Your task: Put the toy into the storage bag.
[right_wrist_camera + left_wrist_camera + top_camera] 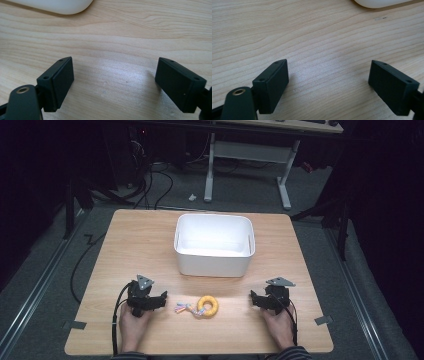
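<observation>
A yellow ring toy with a short pastel rope tail lies on the wooden table near its front edge, between both hands. My left gripper rests on the table to the toy's left, open, with bare wood between its fingers. My right gripper rests to the toy's right, also open, nothing between its fingers. A white rectangular bin stands at the table's middle, behind the toy; its rounded corner shows at the top of the left gripper view, and the bin shows again in the right gripper view.
The bin looks empty inside. Bare wood runs along the table's left and right sides. Cables trail on the grey floor at the left, and a white desk frame stands beyond the table.
</observation>
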